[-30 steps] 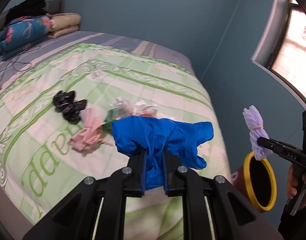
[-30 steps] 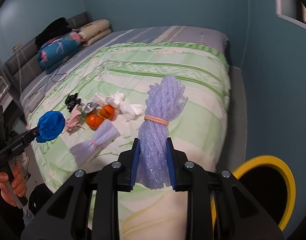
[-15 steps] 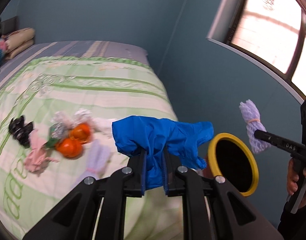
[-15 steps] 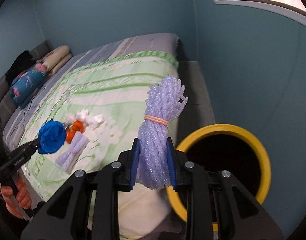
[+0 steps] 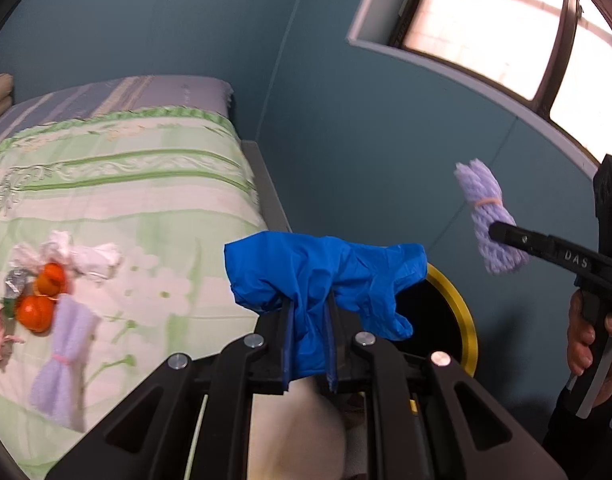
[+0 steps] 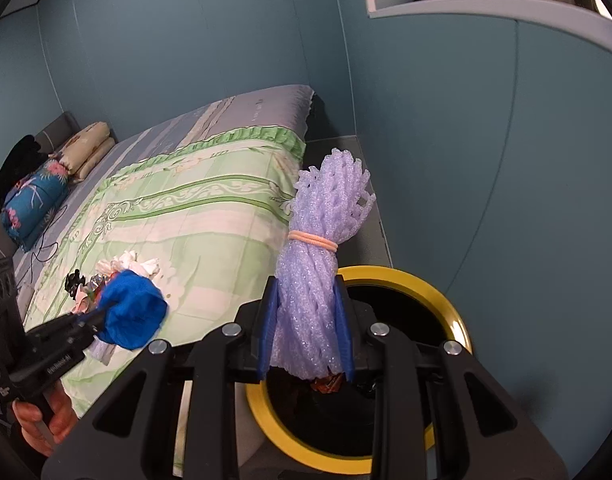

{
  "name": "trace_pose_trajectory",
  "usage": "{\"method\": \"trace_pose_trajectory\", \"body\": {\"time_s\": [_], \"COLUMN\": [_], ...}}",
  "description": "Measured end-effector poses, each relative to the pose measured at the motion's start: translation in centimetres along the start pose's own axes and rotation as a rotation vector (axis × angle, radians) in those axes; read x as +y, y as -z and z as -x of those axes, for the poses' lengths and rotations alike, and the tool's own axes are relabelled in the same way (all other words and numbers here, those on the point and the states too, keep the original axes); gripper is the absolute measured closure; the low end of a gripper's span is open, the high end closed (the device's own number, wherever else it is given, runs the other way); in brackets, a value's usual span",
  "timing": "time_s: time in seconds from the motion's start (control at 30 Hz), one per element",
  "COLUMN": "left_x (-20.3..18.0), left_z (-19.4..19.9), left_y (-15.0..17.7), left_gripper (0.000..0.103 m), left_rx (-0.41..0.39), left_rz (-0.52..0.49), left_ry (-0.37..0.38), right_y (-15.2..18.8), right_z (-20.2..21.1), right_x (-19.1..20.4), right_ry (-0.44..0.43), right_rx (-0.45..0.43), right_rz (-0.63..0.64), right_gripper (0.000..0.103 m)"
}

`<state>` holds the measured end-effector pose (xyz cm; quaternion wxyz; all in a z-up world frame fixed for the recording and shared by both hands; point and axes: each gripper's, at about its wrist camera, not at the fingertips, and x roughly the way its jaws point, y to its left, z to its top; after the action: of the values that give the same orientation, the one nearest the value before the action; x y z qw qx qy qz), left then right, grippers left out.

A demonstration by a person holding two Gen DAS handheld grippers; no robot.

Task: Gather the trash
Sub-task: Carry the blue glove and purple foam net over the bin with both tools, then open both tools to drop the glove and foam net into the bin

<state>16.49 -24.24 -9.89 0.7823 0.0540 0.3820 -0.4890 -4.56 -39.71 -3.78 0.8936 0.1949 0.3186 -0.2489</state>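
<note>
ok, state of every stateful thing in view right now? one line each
left gripper: shut on blue glove, held in the air
right gripper: shut on purple foam net, held over the bin's mouth
purple foam net: bundled, tied with a rubber band
yellow-rimmed bin: open, some trash inside
second foam net: lying on the bed, tied
oranges: on the bed among wrappers

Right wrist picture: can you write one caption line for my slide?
Right tongs clamp a purple foam net bundle above a yellow-rimmed bin beside the bed.
</note>
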Motion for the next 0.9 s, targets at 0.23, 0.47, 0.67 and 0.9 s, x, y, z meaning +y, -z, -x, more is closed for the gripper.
{"method": "trace_pose_trajectory", "body": {"time_s": [0.23,0.47,0.67,0.9], "left_x": [-3.1,-6.2,-7.6,-7.5], "left_z": [-3.9,-7.2,-9.1,-10.4], "left_y": [0.8,1.7,2.3,2.8], "left_gripper": [0.091,0.091,0.091,0.091], "left_rx": [0.081,0.143,0.182,0.202], "left_rz": [-0.034,-0.074,-0.088,-0.093], "left_ry": [0.038,0.073,0.101,0.127], "right_y": [0.5,1.1,1.7,2.1], "right_z": [-1.3,-3.2,-4.6,-6.0], "right_x": [-2.9,-5.2,-6.5,-6.5], "right_ry": [0.003,0.009,-0.002,-0.010], "right_rx": [0.030,0.060,0.097,0.128], "right_rz": [-0.050,-0.086,-0.096,-0.096], "right_gripper": [0.078,0.078,0.077,0.076]}}
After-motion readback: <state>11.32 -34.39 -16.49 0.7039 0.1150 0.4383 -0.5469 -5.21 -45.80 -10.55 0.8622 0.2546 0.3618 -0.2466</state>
